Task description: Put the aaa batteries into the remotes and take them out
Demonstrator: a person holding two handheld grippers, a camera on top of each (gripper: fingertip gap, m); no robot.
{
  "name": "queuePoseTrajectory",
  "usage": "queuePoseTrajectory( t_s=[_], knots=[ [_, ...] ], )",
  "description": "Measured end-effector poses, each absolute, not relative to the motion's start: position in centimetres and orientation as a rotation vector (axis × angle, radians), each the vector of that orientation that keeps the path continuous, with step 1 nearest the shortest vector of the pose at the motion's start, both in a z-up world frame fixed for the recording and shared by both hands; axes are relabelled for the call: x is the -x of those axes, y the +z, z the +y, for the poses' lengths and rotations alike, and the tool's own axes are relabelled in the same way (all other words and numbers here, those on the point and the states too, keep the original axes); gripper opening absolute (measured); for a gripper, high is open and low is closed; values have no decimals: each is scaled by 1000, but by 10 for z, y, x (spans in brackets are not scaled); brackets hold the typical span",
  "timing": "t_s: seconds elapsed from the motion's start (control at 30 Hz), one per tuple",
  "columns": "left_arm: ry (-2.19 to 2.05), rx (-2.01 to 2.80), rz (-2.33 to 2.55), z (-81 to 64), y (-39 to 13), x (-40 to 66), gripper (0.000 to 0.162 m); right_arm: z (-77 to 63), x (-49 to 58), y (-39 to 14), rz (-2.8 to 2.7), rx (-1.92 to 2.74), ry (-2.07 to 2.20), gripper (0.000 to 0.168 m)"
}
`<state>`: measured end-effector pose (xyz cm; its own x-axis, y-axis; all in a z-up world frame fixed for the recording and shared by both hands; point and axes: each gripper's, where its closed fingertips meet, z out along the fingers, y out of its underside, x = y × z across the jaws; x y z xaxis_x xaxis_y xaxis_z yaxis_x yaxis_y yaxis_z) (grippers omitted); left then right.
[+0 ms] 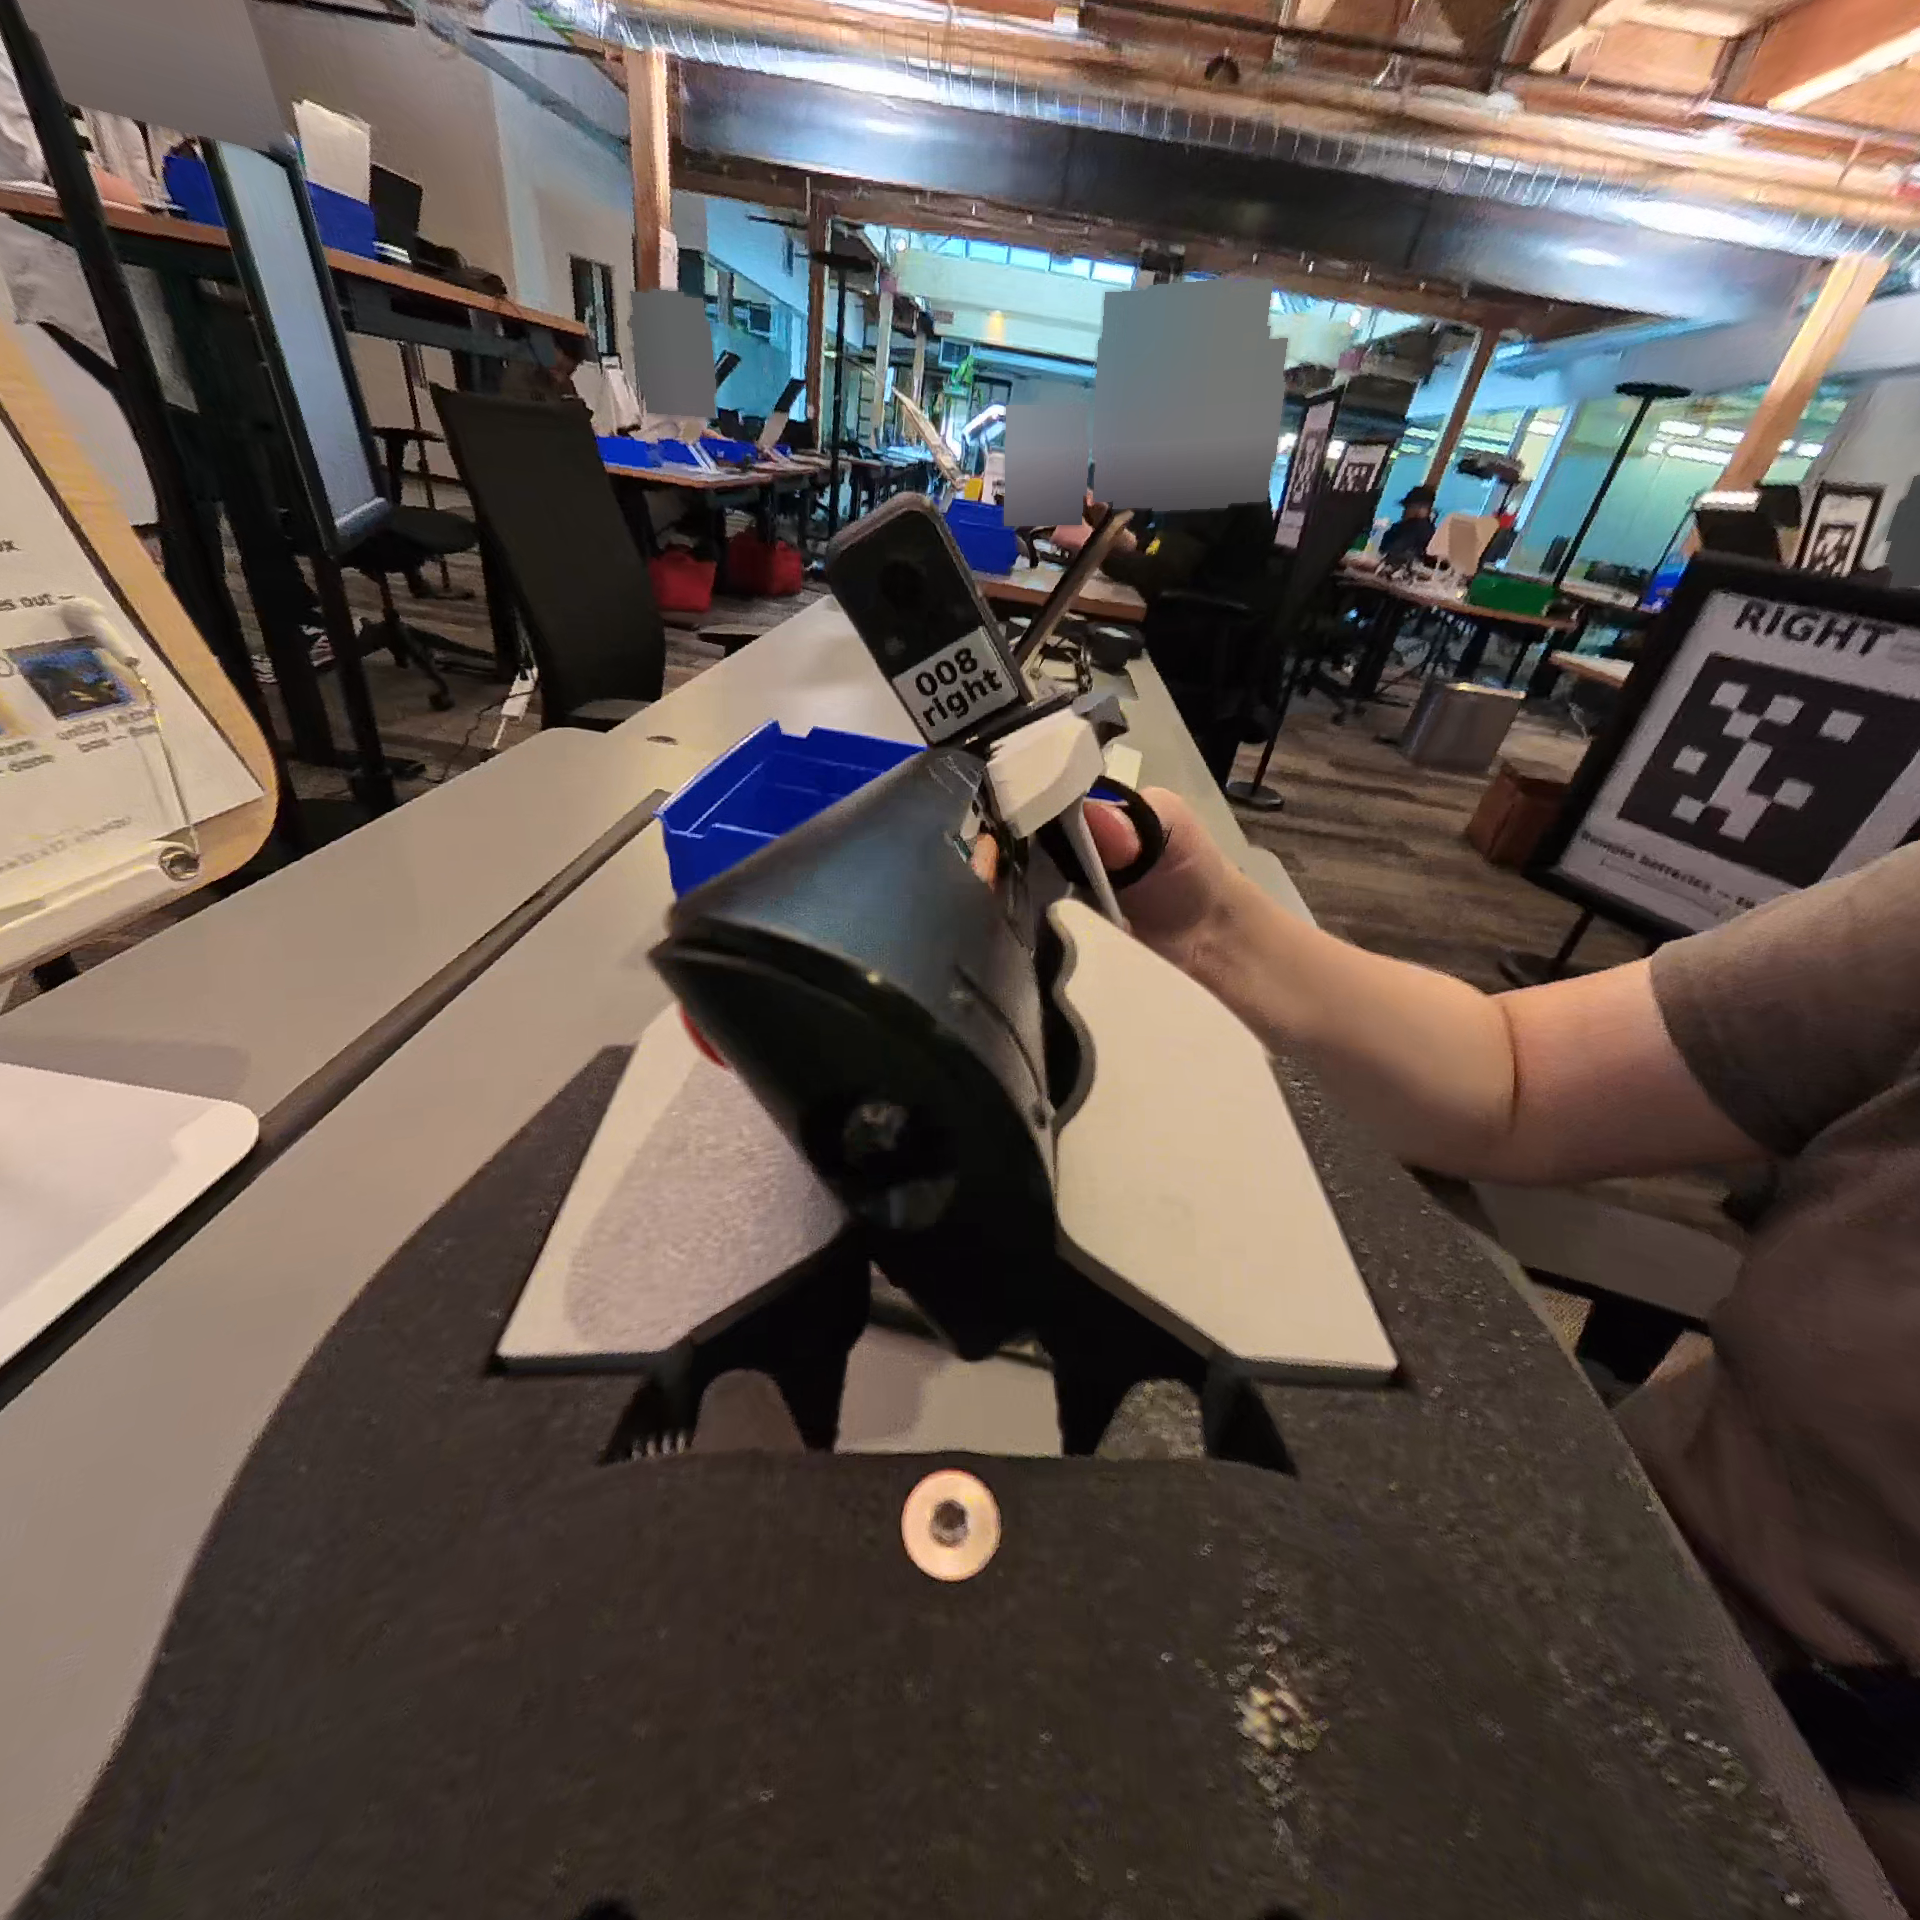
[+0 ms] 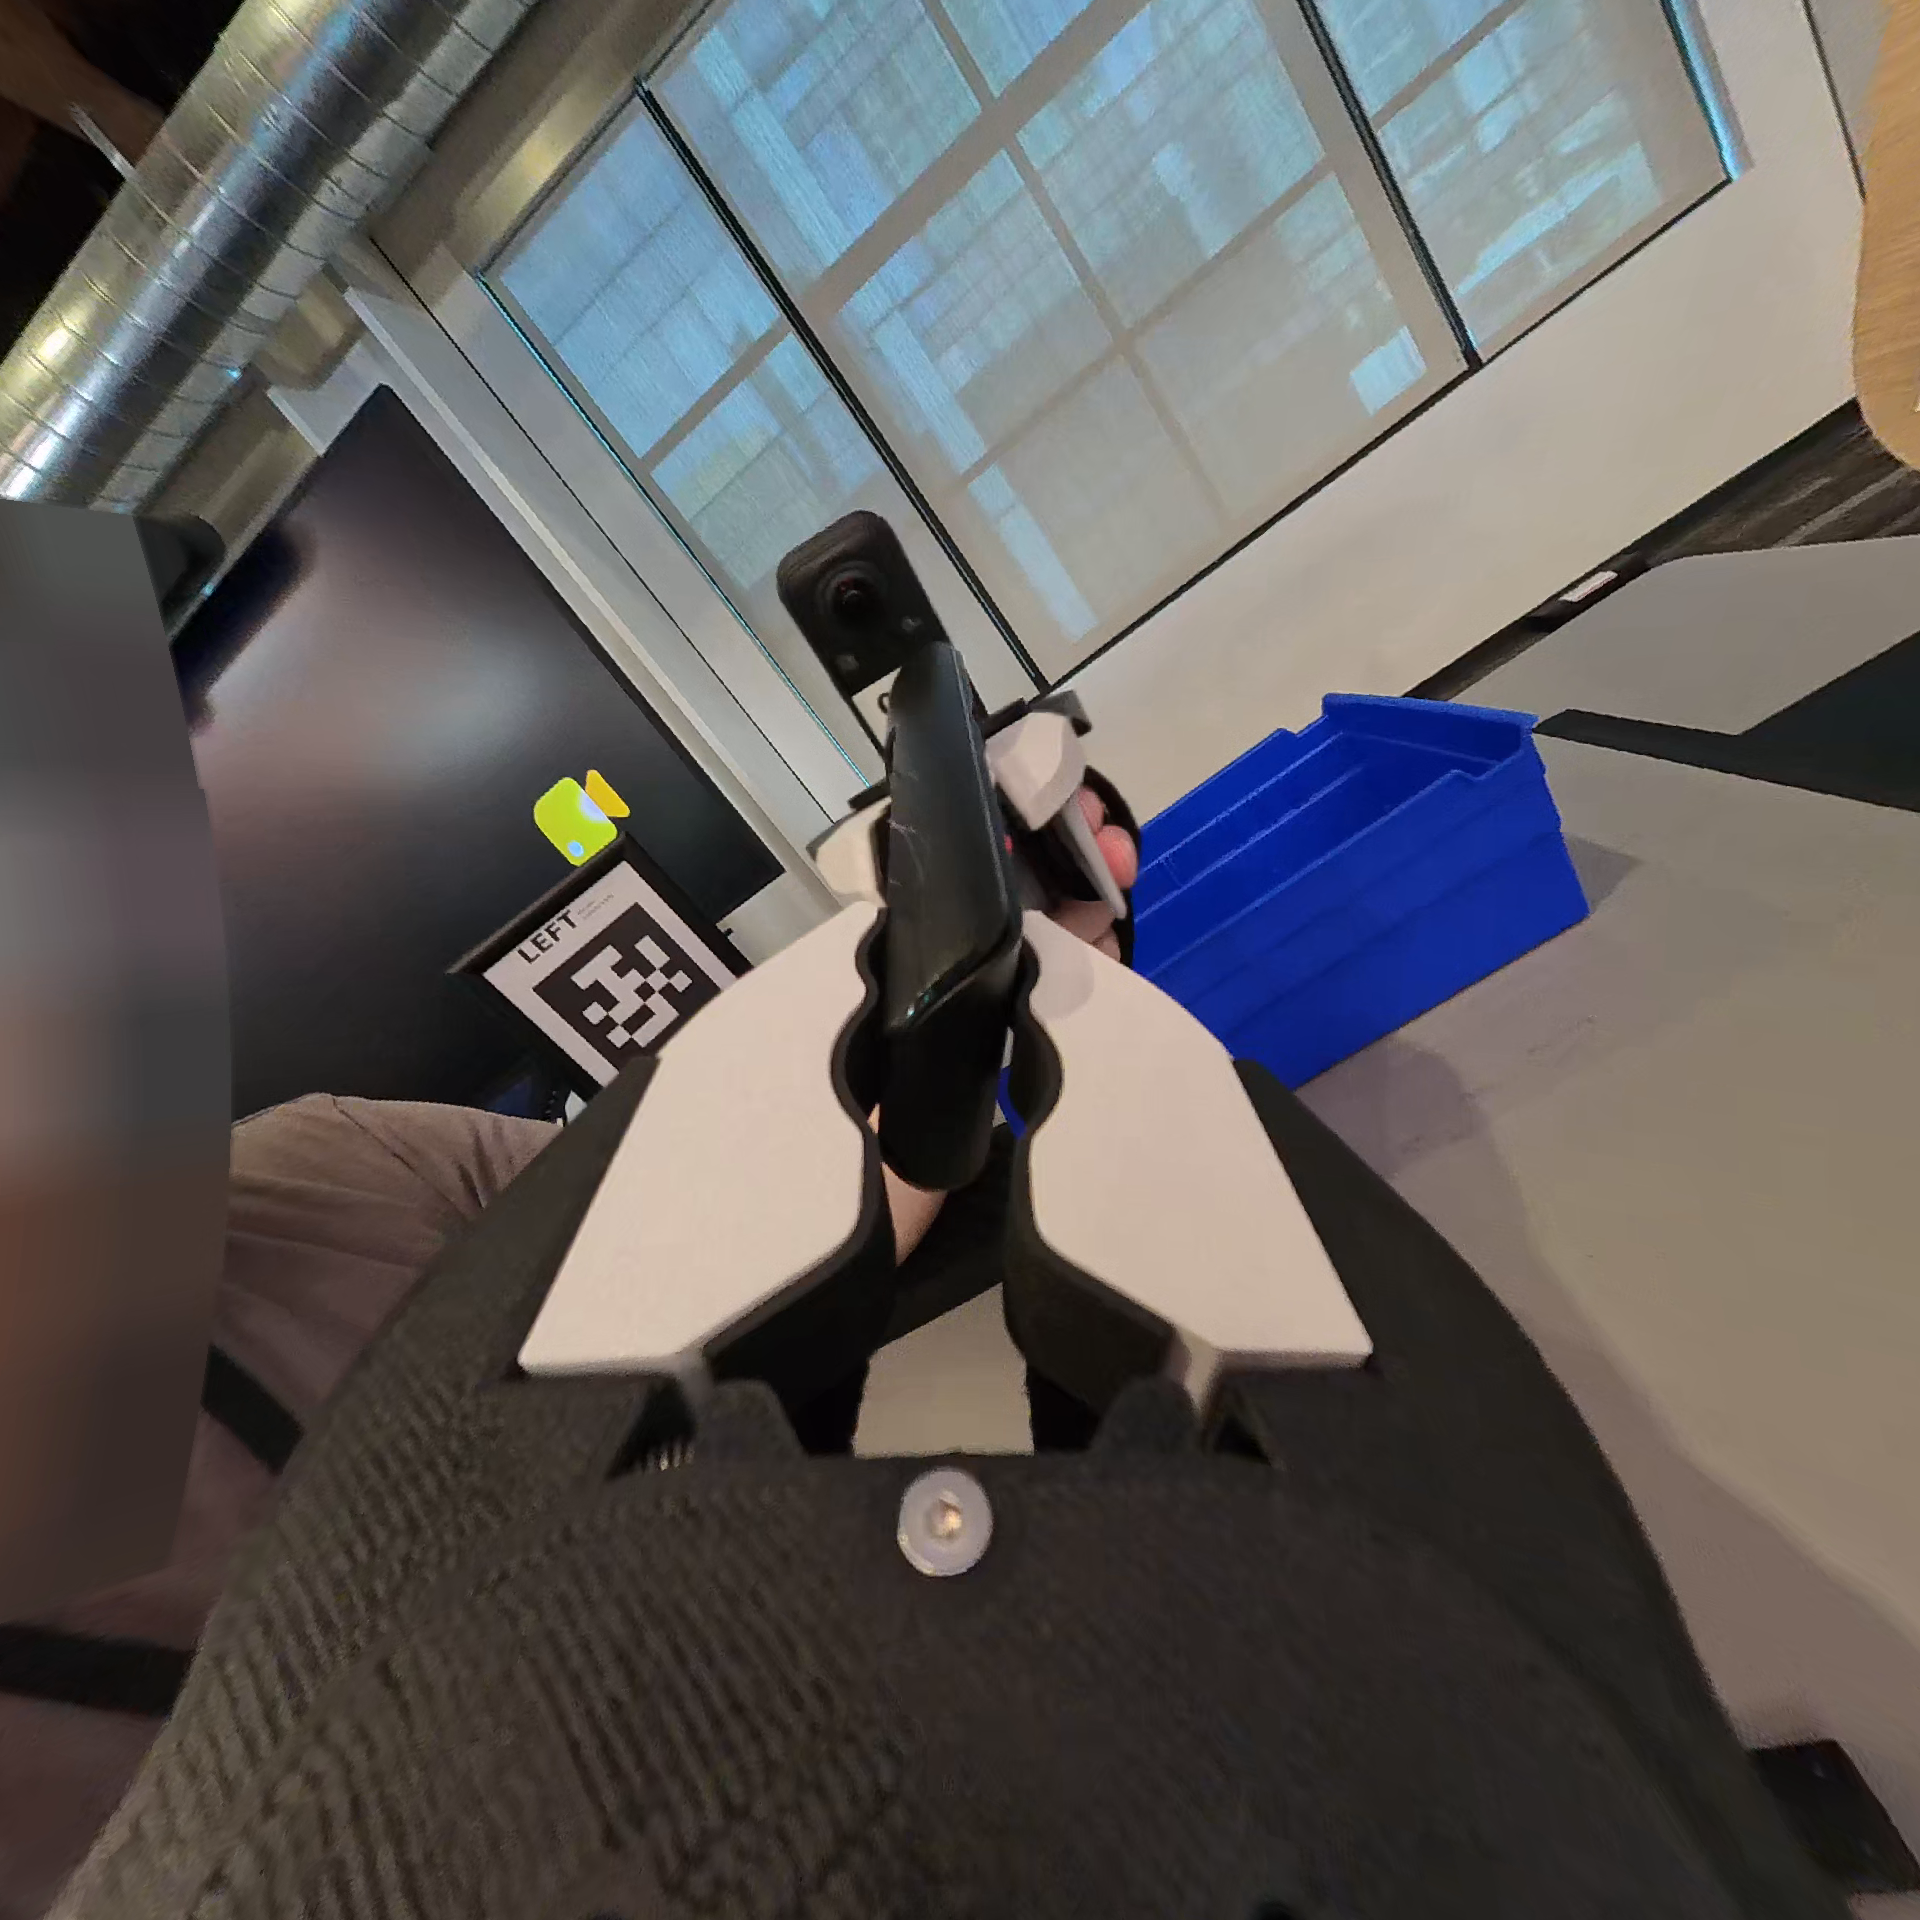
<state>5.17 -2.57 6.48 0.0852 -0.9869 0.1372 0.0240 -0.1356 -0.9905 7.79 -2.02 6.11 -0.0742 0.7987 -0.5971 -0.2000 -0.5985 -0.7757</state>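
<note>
One black remote (image 1: 883, 935) is held up in the air above the grey table (image 1: 312, 935), between the two grippers. My left gripper (image 1: 873, 987) is shut on its near end, with a red button showing at the remote's left edge. My right gripper (image 2: 940, 956) is shut on the same remote (image 2: 935, 831), which stands edge-on between the scalloped fingers. Each view shows the other gripper's camera and a hand (image 1: 1164, 883) beyond the remote. No batteries are in view.
A blue bin (image 1: 769, 800) sits on the table behind the remote; it also shows in the right wrist view (image 2: 1351, 862). Marker boards stand at the right (image 1: 1766, 748) and left (image 2: 623, 997). A sign stand (image 1: 104, 675) and a white pad (image 1: 83, 1174) are at the left.
</note>
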Motion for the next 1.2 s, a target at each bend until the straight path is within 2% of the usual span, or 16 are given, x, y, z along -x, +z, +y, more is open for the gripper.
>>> queuePoseTrajectory(
  t_s=[0.2, 0.23, 0.27, 0.47, 0.87, 0.93, 1.03, 1.2],
  knots=[
    [-1249, 1349, 1074, -27, 63, -54, 34, -22, -77, 68, -657, 1432, 1766, 20],
    [-1265, 1335, 1070, -28, 65, -55, 34, -23, -76, 68, -659, 1428, 1772, 20],
    [-1278, 1319, 1087, -31, 65, -57, 25, -22, -76, 68, -655, 1426, 1769, 20],
    [-1301, 1334, 1077, -33, 65, -60, 20, -22, -78, 68, -676, 1413, 1760, 20],
    [-1398, 1340, 1057, -36, 65, -63, 20, -25, -81, 71, -723, 1410, 1715, 22],
    [-1358, 1375, 1089, -36, 60, -63, 21, -25, -82, 68, -754, 1432, 1660, 20],
    [-1372, 1381, 1092, -39, 61, -64, 38, -28, -83, 68, -801, 1443, 1603, 20],
    [-1351, 1389, 1148, -44, 56, -66, 33, -30, -86, 68, -829, 1453, 1585, 20]
  ],
)
